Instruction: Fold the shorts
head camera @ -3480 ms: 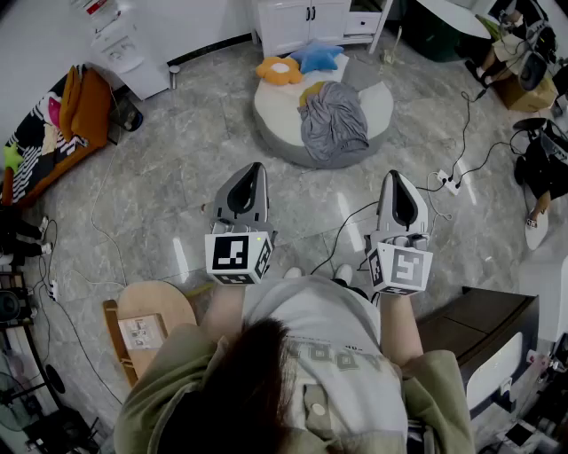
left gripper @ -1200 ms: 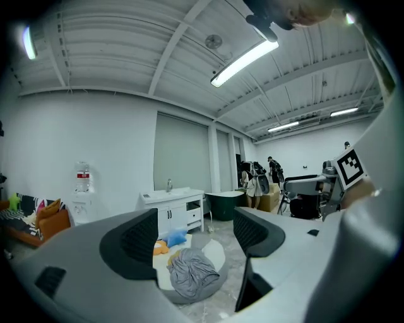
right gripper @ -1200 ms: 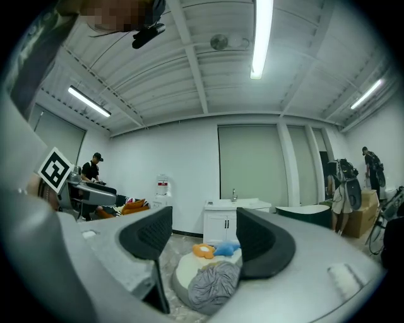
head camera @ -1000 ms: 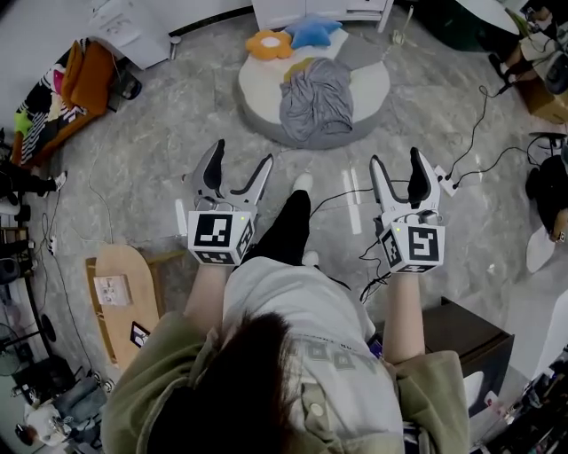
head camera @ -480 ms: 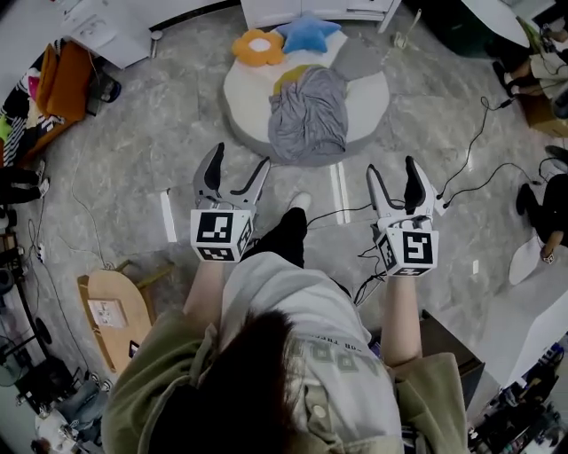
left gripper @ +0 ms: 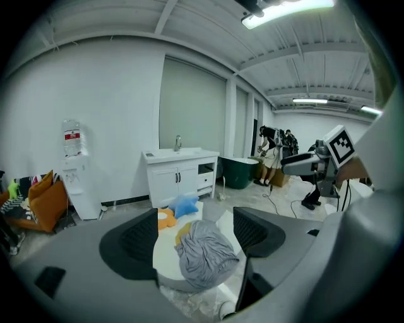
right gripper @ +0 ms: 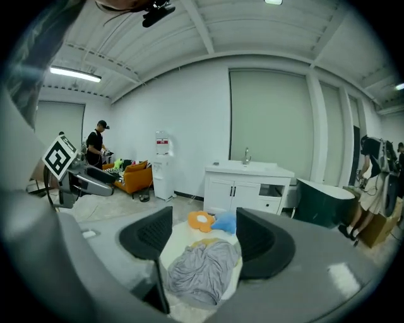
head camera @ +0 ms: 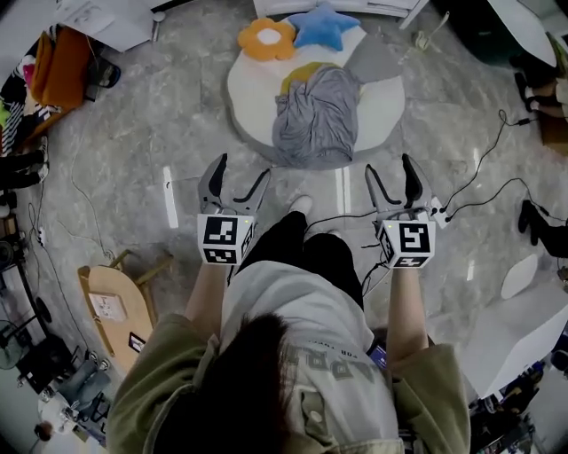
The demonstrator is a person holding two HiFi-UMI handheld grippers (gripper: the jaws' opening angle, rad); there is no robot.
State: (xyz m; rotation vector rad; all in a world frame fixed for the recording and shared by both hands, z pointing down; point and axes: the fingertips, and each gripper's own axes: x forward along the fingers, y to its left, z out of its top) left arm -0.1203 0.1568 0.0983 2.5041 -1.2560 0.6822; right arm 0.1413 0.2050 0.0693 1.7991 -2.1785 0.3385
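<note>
Both arms outstretched; left gripper [head camera: 244,166], right gripper [head camera: 388,164] fingers [head camera: 213,180] wide, empty, toward shorts [head camera: 317,115].

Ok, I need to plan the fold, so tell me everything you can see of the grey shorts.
The shorts are plain grey soft cloth, bunched in a wrinkled heap; waistband and legs cannot be told apart. They lie on a round white cushion on the floor, partly over a yellow piece, near an orange flower pillow and a blue star pillow. The left tongs and right tongs are open and not touching them.
</note>
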